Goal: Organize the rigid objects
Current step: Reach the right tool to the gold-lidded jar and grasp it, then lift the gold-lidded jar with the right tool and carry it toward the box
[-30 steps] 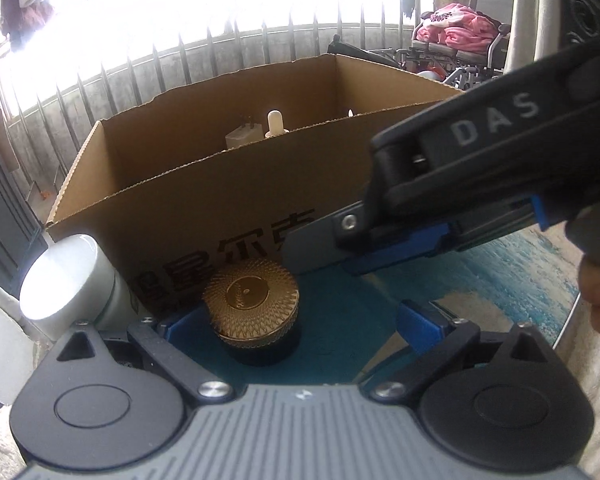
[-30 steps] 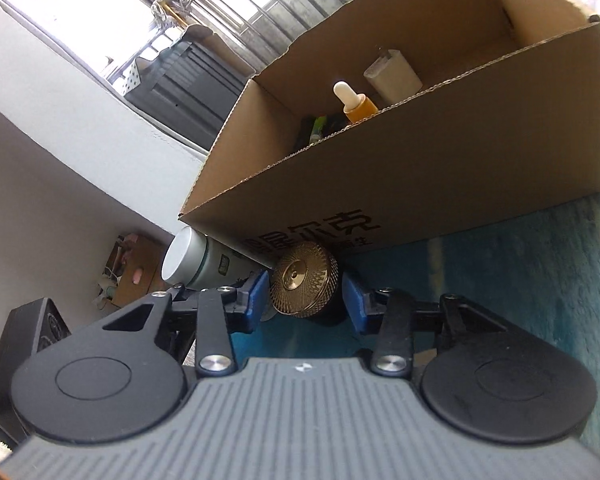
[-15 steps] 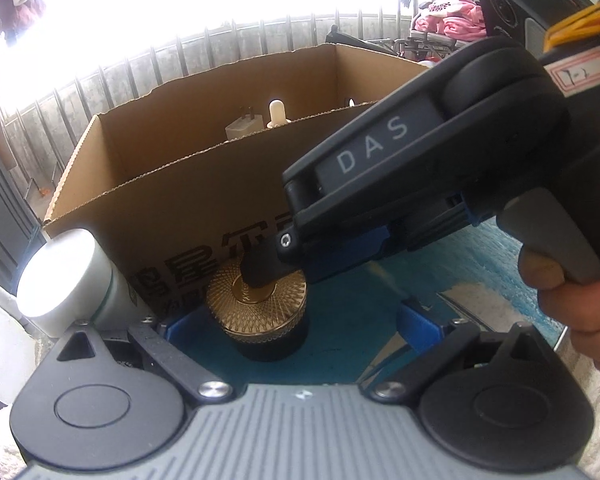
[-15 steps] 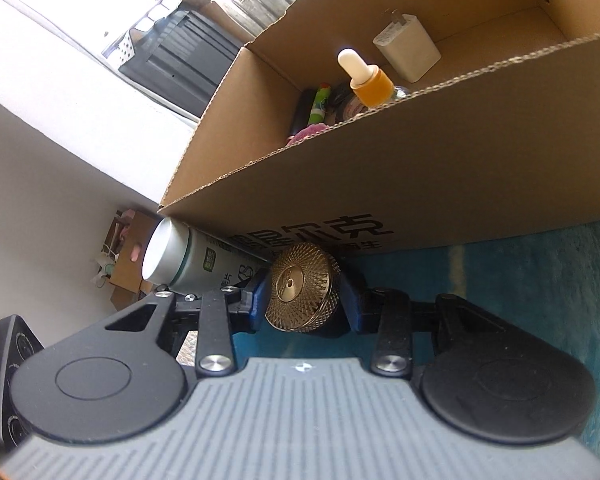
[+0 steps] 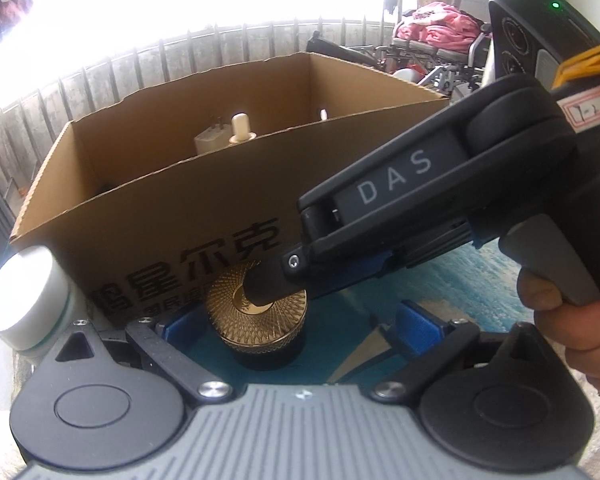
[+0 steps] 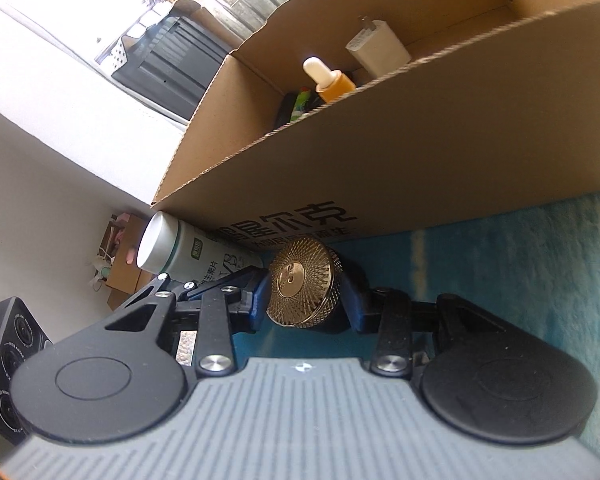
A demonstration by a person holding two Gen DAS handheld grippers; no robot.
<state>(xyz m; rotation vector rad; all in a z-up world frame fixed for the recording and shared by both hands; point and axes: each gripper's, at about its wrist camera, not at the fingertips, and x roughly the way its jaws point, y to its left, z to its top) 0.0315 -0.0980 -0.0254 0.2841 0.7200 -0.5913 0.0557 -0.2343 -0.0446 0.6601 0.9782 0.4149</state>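
**Right tongs closed on the gold-lidded jar in front of the box**

Your right tongs [image 6: 306,298] have their blue pads pressed against both sides of the small dark jar with the gold patterned lid [image 6: 302,282]. The jar stands on the blue-topped bench [image 6: 500,276], just in front of the near wall of the open cardboard box [image 6: 440,152], below the black printed characters. From your left wrist view the same jar [image 5: 256,312] shows under the tip of the right tool, whose black body marked "DAS" [image 5: 396,178] crosses the picture from the right, with your hand [image 5: 572,320] on its grey trigger at the edge.

Your left tongs [image 5: 296,320] stand wide open. Their left blue pad [image 5: 176,324] sits close beside the jar and the right pad [image 5: 420,316] is well clear of it, so they grip nothing.

A white cylindrical bottle with a green band [image 6: 180,252] lies on its side at the box's near left corner, just beside the jar and against the cardboard. Inside the box you can see a white plug-in charger [image 6: 376,50], a dropper bottle with an amber body and pale bulb [image 6: 328,80], and some dark and green things [image 6: 296,104] too hidden to name.
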